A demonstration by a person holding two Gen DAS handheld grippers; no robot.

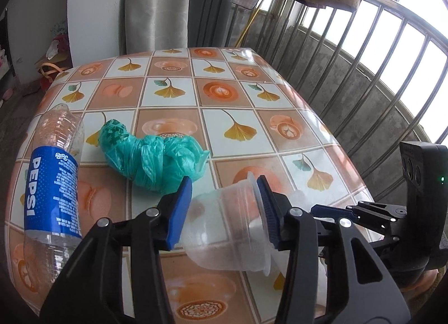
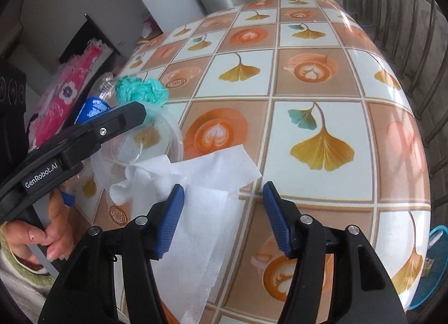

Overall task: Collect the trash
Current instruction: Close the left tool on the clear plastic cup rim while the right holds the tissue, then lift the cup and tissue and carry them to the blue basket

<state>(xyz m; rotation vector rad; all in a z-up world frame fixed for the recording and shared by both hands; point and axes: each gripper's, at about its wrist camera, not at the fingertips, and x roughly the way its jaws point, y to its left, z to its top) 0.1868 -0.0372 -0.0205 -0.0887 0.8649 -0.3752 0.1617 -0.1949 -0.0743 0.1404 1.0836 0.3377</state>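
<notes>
While four pieces of litter lie on the patterned table [image 1: 280, 116], the left gripper [image 1: 224, 209] brackets a clear plastic cup [image 1: 224, 228] lying on its side, jaws apart.

Right gripper [image 2: 221, 217] hovers open over a white tissue [image 2: 201, 206]. Pepsi bottle [image 1: 50, 184] and green bag [image 1: 151, 155] await; nothing looks collected. A blue basket [image 2: 436, 262] is cut off, contents unclear.

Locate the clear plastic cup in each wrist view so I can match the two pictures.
Left wrist: the clear plastic cup lies on its side at lower centre, between the left gripper fingers.
Right wrist: the cup is at centre left, partly behind the left gripper's arm, beside the white tissue.
Shared landmark: the crumpled green plastic bag just beyond the cup.
</notes>
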